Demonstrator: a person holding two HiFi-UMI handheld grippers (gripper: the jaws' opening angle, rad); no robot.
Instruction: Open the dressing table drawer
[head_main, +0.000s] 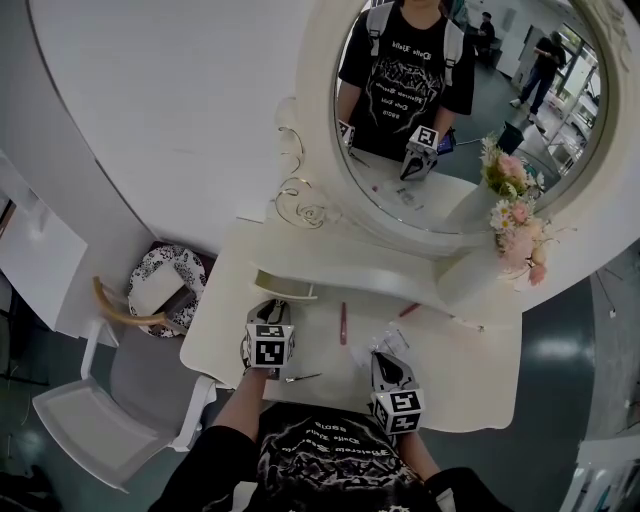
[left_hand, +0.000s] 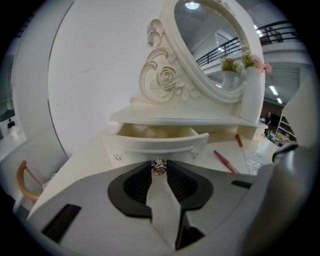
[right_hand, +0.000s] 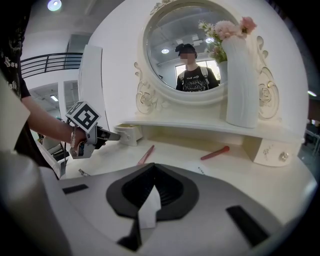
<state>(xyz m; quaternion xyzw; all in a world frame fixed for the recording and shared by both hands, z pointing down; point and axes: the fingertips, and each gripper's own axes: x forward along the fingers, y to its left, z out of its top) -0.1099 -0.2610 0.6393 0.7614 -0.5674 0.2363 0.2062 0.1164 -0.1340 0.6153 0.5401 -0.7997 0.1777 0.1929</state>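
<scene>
One drawer knob in left hand-held gripper

Place: we see a dressing corner inside a large hall.
Below mirror: bench.
Right of mirror: flower vase.
Far left of mirror: balcony railing.
</scene>
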